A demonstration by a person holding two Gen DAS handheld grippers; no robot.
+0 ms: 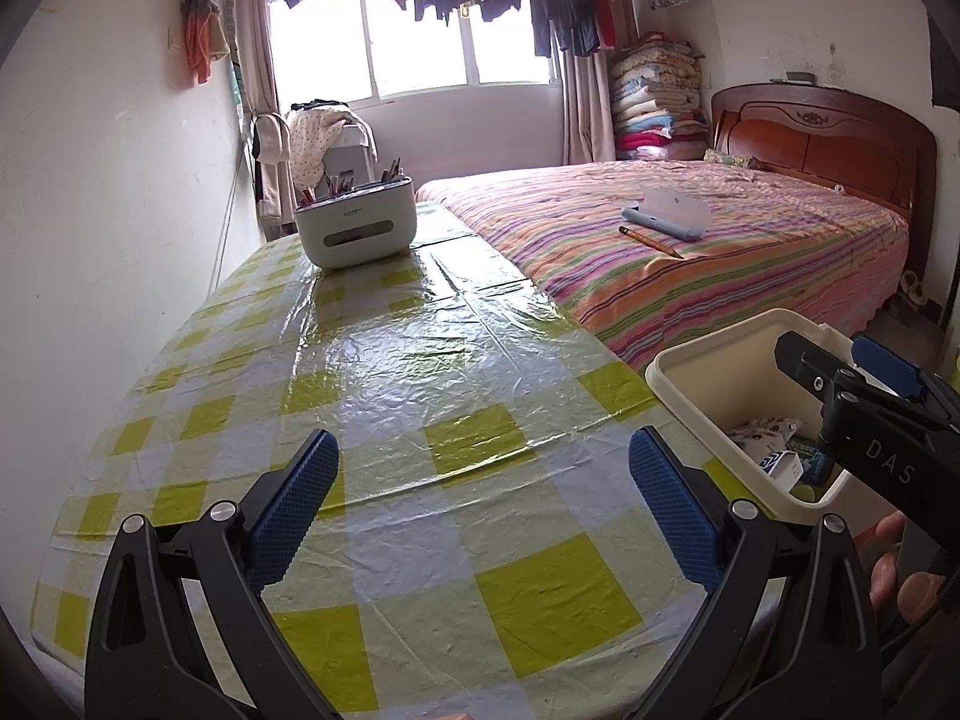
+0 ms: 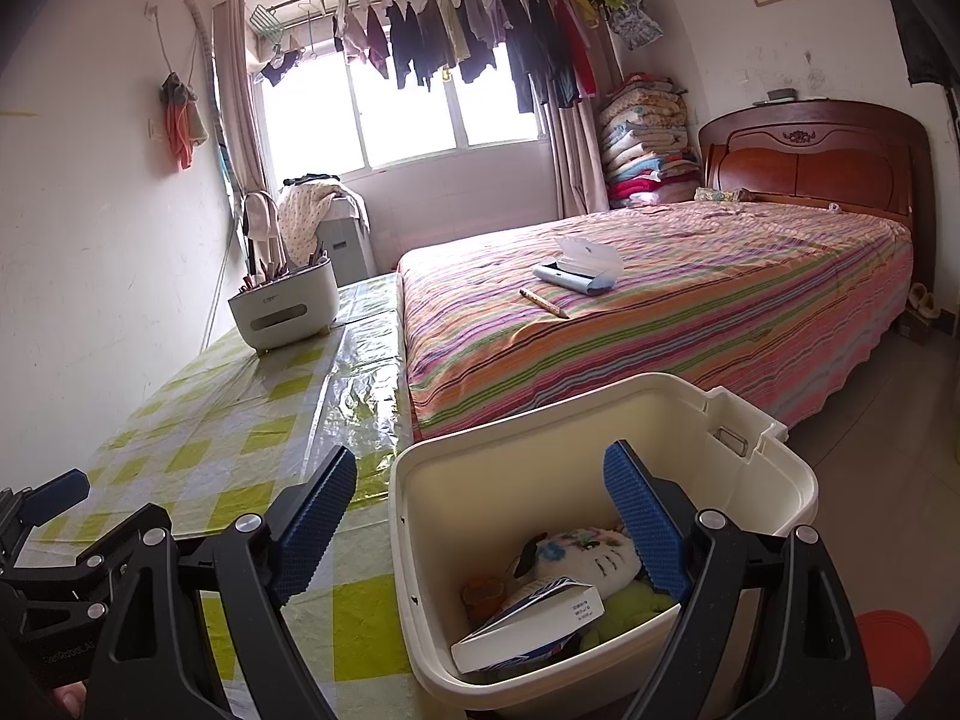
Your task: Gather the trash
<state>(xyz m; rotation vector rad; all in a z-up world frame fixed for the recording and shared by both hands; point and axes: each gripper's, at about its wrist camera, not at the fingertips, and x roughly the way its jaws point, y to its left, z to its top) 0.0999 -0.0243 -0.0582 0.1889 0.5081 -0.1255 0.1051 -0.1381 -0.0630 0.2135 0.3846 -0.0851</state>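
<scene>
My left gripper [image 1: 480, 450] hangs open over the green-and-white checked tablecloth [image 1: 420, 372], with only cloth showing between its blue pads. A cream plastic bin [image 1: 678, 360] stands at the table's right edge. In the right wrist view the bin [image 2: 408, 480] holds a white carton [image 2: 534, 618], a cartoon-printed wrapper [image 2: 594, 552] and something green [image 2: 636, 603]. My right gripper [image 2: 480, 459] is open and holds nothing. It straddles the bin's left wall, one finger over the table and the other above the bin's inside. The left gripper [image 2: 102, 510] shows at the left edge.
A white desk organiser [image 1: 354, 228] with pencils stands at the table's far end, near the wall. The bed [image 1: 720, 252] with a striped cover runs along the table's right side, with a pencil [image 1: 651, 241] and a blue case [image 1: 666, 219] on it. An orange object [image 2: 894, 642] lies on the floor.
</scene>
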